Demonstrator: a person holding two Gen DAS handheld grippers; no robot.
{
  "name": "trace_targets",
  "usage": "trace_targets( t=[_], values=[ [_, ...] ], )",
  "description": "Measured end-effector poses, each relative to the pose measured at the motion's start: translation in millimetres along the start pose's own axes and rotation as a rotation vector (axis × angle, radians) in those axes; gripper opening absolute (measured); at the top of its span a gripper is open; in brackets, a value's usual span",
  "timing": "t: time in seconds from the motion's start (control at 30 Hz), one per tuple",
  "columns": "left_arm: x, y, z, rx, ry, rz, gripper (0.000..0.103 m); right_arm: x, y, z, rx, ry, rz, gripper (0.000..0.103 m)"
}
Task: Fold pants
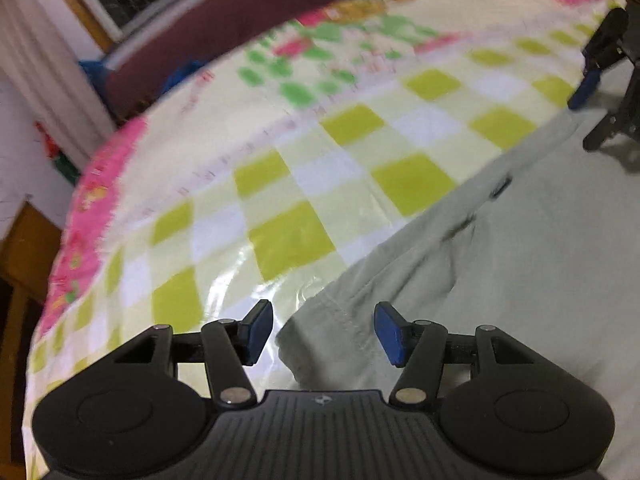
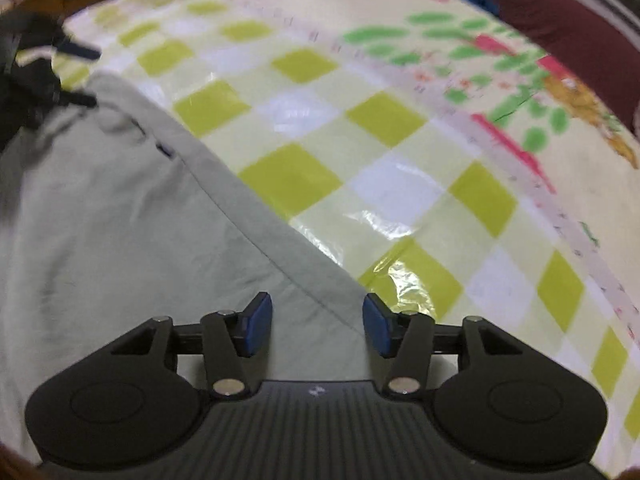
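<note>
Pale grey-green pants (image 1: pixel 520 248) lie flat on a table with a checked yellow-green and white plastic cloth (image 1: pixel 288 184). My left gripper (image 1: pixel 324 330) is open, its blue pads either side of a hemmed corner of the pants. The right gripper (image 1: pixel 592 76) shows at the far right edge of the left wrist view, over the pants. In the right wrist view the pants (image 2: pixel 120 220) fill the lower left. My right gripper (image 2: pixel 317 327) is open, over the pants' straight seamed edge. The left gripper (image 2: pixel 60 76) shows blurred at the far left.
The cloth (image 2: pixel 400 160) has a pink border and green leaf print toward the far side. A dark maroon cushion (image 1: pixel 208 40) and a window lie beyond the table. A wooden piece of furniture (image 1: pixel 24 256) stands at the left, beside the table edge.
</note>
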State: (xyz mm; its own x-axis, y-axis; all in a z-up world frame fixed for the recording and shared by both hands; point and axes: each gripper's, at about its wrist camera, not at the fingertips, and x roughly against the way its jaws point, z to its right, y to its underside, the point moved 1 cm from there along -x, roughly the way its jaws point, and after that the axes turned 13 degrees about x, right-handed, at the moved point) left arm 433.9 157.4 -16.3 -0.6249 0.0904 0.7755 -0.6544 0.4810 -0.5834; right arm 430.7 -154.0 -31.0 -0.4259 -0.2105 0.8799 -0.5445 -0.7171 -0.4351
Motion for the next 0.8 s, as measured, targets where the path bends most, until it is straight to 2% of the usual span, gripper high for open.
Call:
trace_targets(
  t=[0.1, 0.2, 0.23, 0.3, 0.33, 0.37, 0.4, 0.47, 0.5, 0.57, 0.7, 0.8],
  values=[
    [-13.1, 1.2, -1.5, -0.044, 0.032, -0.047, 0.072, -10.7, -4.1, 9.0, 0.021, -0.024, -0.009, 0.067],
    [-15.3, 1.0, 3.3, -0.063, 0.012, -0.056, 0.072, -13.9, -0.4, 17.1, -0.01, -0.057, -0.004, 0.066],
    [-15.5, 1.8, 6.2, -0.074, 0.0, -0.054, 0.069, -14.3, 1.9, 16.8, -0.017, -0.052, 0.004, 0.061],
    [-14.2, 3.5, 15.2, -0.093, -0.011, -0.056, 0.055, -13.6, 4.7, 15.1, -0.041, -0.05, 0.014, 0.048],
    [-12.4, 4.0, 18.8, -0.099, -0.014, -0.053, 0.045, -11.7, 5.3, 13.6, -0.055, -0.046, 0.019, 0.03],
    [-9.9, 4.6, 22.0, -0.112, -0.024, -0.047, 0.034, -9.4, 4.6, 12.4, -0.061, -0.042, 0.018, 0.005],
    [-7.9, 6.3, 26.1, -0.132, -0.049, -0.044, 0.029, -6.7, 4.0, 10.5, -0.063, -0.037, 0.01, 0.002],
    [-2.2, 8.6, 31.6, -0.162, -0.087, -0.036, 0.025, 2.2, 3.4, 3.3, -0.051, -0.022, 0.0, 0.002],
    [1.9, 9.3, 33.3, -0.171, -0.103, -0.031, 0.018, 6.9, 3.2, -1.0, -0.037, -0.009, 0.002, 0.002],
    [18.3, 11.4, 34.6, -0.169, -0.123, -0.004, 0.018, 22.7, 2.7, -11.2, -0.013, 0.025, 0.022, 0.002],
    [81.2, 25.0, 28.1, -0.118, -0.153, 0.08, 0.018, 78.9, 8.5, -30.3, -0.046, 0.061, 0.135, 0.002],
    [145.1, 55.3, 31.7, -0.073, -0.164, 0.15, 0.018, 138.3, 22.8, -70.1, -0.023, 0.056, 0.222, 0.002]
  ],
)
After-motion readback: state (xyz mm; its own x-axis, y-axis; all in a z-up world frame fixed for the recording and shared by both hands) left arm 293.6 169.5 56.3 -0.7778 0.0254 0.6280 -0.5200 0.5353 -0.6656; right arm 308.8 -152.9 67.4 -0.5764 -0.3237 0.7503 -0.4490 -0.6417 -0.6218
